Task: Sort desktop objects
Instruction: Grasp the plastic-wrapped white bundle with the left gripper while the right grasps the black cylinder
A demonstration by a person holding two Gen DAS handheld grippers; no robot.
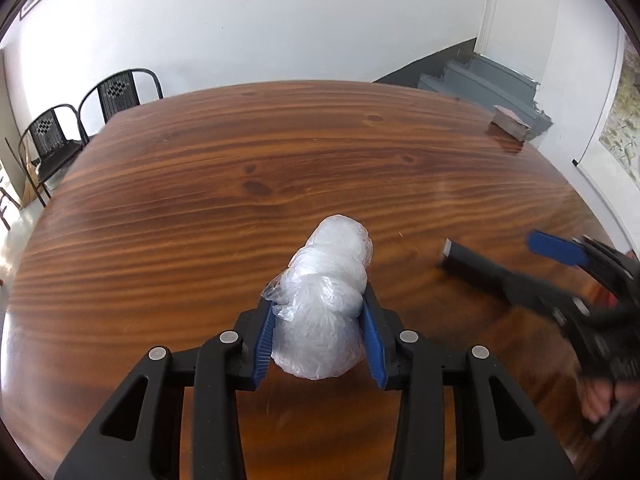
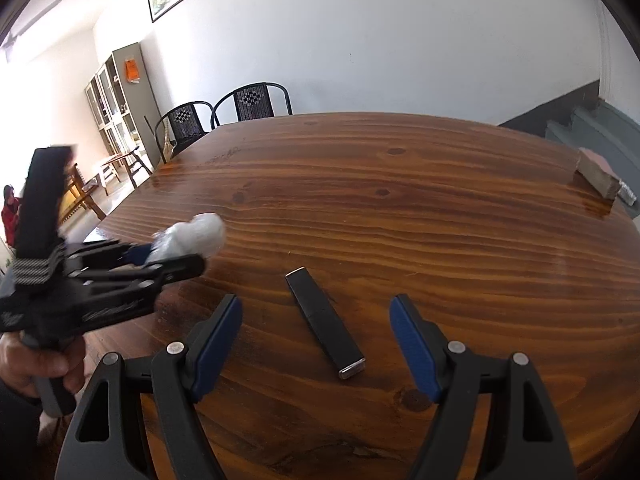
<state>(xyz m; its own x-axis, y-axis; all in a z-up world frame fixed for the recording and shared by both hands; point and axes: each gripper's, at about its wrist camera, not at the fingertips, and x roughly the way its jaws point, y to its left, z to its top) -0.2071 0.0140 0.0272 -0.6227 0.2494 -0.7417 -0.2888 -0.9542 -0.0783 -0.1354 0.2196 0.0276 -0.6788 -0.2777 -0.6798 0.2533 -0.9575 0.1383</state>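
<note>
Blue-padded left gripper (image 1: 320, 336) is clamped on the crumpled clear plastic bag (image 1: 326, 300) left of the slim black remote (image 2: 326, 322); squeeze gently as you lift, while your right gripper (image 2: 316, 344) straddles that remote, jaws wide.

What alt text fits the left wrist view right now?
The left gripper is clamped on a crumpled clear plastic bag over a wooden table. At right, blurred, the right gripper reaches toward a black bar lying on the table.
</note>
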